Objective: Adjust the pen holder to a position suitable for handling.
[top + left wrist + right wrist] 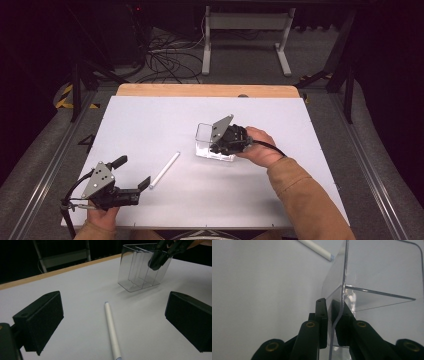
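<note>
White board covers the table [150, 120], with a strip of bare wood along its far edge and dark floor and cables beyond. Right of centre stands a clear plastic organiser [142, 270] with upright dividers. The right gripper [225, 145] has its jaws pinched together on one thin wall of it, probably to steady the light box so it will not slide or tip. A white pen [165, 170] lies flat on the board between the two hands, well apart from the organiser. The left gripper [132, 175] sits near the front edge with jaws spread wide, aimed along the pen, seemingly lined up to pick it up for the box.
</note>
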A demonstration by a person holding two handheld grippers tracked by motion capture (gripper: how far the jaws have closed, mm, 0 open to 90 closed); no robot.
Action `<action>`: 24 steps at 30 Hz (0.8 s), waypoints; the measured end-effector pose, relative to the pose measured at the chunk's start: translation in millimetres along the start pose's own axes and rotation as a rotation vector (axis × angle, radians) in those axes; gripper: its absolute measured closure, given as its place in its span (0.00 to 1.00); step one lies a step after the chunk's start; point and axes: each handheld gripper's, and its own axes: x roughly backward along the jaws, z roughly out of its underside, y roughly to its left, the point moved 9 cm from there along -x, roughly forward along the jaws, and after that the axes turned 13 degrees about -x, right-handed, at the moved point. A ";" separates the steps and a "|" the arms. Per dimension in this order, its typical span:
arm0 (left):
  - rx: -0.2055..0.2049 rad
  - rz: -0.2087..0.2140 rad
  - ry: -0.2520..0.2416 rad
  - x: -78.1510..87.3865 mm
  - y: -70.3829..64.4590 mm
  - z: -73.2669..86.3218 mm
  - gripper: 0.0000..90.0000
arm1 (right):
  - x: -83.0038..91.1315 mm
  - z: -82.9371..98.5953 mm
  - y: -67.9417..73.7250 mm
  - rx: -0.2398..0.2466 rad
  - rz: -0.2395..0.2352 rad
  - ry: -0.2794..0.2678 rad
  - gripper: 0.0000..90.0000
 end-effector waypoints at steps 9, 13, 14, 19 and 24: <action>0.005 0.001 0.000 -0.3 -0.5 0.0 0.03 | -10.8 -7.0 17.7 0.041 -0.040 0.023 0.92; 0.005 0.002 -0.001 -0.3 -0.6 -0.1 0.03 | -16.6 -9.0 22.2 0.041 -0.050 0.035 0.92; 0.005 0.002 -0.001 -0.3 -0.7 -0.1 0.03 | -18.0 -9.5 22.9 0.041 -0.049 0.039 0.92; 0.005 0.003 0.000 -0.5 -0.9 0.0 0.03 | -22.2 -12.8 23.6 0.015 -0.043 0.047 0.92; 0.007 0.003 -0.004 -0.7 -0.6 -0.1 0.03 | -23.7 -16.6 22.6 -0.006 -0.031 0.040 0.92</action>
